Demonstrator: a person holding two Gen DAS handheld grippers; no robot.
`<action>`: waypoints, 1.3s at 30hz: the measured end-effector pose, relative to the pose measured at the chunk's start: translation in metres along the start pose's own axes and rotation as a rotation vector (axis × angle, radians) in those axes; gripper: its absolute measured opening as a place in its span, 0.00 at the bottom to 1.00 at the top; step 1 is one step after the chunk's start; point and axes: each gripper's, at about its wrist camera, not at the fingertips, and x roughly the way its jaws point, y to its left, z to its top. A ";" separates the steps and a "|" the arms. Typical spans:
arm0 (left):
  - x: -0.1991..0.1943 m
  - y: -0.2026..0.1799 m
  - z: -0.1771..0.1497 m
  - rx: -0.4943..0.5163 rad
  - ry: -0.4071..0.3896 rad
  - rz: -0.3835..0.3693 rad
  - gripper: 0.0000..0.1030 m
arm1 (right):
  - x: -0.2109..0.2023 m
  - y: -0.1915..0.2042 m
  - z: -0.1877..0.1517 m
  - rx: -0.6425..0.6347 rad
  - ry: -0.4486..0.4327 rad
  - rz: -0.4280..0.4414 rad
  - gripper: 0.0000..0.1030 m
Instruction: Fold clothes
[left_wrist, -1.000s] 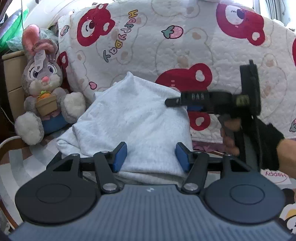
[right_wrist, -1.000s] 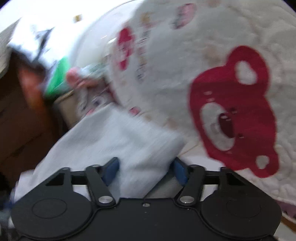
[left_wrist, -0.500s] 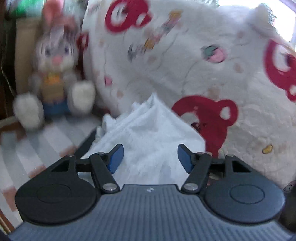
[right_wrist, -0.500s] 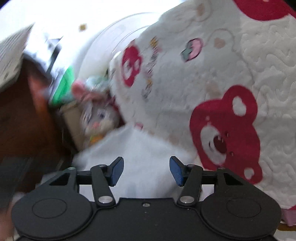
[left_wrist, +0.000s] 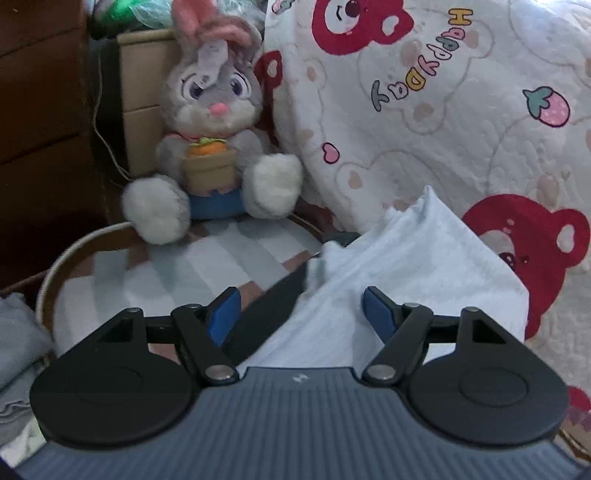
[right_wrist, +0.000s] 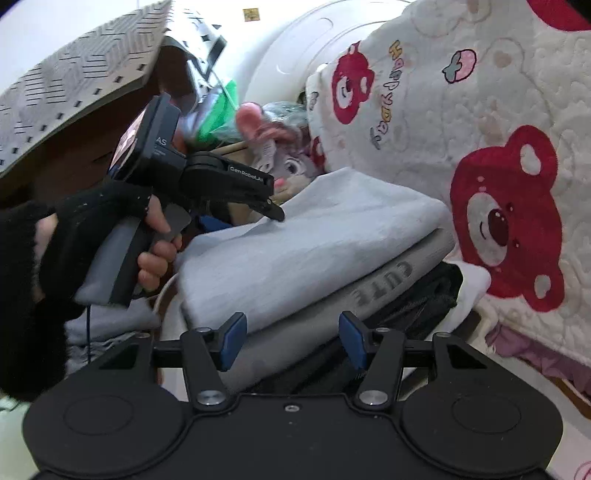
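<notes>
Two grippers are in play, and I take the plush rabbit (left_wrist: 212, 147) as my landmark. Left of the rabbit is dark wood furniture (left_wrist: 40, 122); in front of it, a striped round mat (left_wrist: 177, 266). Right of the rabbit, against the bear-print quilt (left_wrist: 443, 110), lies the pale blue garment (left_wrist: 406, 266), folded, on top of a stack: under it a grey piece printed "CUTE" (right_wrist: 380, 288), then something black (right_wrist: 436, 295).

My left gripper (left_wrist: 299, 314) has its jaws spread with nothing between them; from the right wrist view its tip sits at the blue garment's far edge, touching or just above it, I cannot tell which. My right gripper (right_wrist: 290, 339) also has its jaws spread, empty, hanging just in front of the stack's near side.

I judge the blue piece already lies folded and stacked. This fits either a fold just laid down and being smoothed, or a stacked piece about to be picked up, so I commit to no move beyond keeping both jaws clear of the layers beneath.

The garment's long axis runs from the rabbit's side toward the quilt, its rounded fold edge facing the quilt.
</notes>
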 end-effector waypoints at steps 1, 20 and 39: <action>-0.006 0.002 -0.004 0.005 0.004 0.012 0.71 | -0.007 0.000 -0.003 0.003 0.008 0.001 0.60; -0.181 -0.053 -0.176 0.135 0.051 -0.137 0.79 | -0.108 0.024 -0.018 -0.022 0.133 -0.123 0.64; -0.267 -0.129 -0.289 0.327 -0.073 0.176 1.00 | -0.208 0.032 -0.069 -0.045 0.124 -0.255 0.73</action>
